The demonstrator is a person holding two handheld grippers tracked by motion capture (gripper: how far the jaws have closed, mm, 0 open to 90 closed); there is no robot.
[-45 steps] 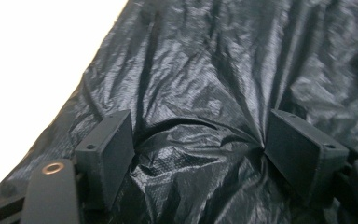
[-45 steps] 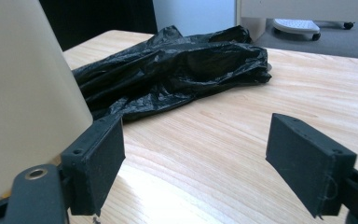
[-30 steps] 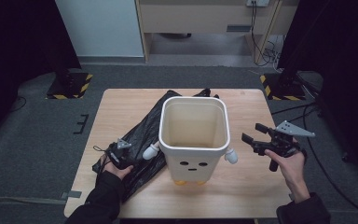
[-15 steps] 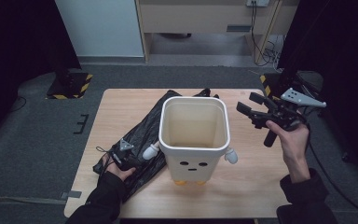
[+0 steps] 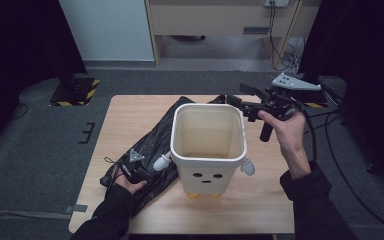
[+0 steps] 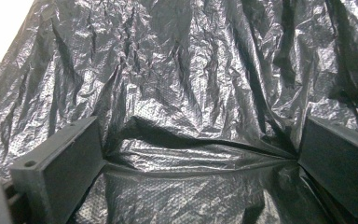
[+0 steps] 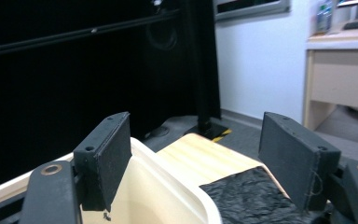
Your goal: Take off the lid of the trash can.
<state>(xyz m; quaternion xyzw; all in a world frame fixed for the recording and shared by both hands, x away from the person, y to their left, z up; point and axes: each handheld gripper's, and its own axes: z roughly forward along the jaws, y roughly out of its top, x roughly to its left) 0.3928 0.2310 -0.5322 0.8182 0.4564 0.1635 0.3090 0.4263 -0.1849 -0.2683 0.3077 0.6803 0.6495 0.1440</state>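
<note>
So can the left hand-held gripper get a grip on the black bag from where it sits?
Probably yes: the left hand-held gripper lies on the black bag, jaws wide open with a fold of plastic between them, nothing in the way.

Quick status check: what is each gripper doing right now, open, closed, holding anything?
Left gripper: open, jaws just widened, resting on the black bag, not gripping it.
Right gripper: open, empty, above the bin rim, jaws just narrowed slightly.

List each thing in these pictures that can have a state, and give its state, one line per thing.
Bin: upright, open-topped, nothing inside.
Black bag: lying flat and crumpled on the table, partly under the bin.
Left claw: open, pressed onto the bag.
Right claw: open, holding nothing, raised by the bin's far rim.
</note>
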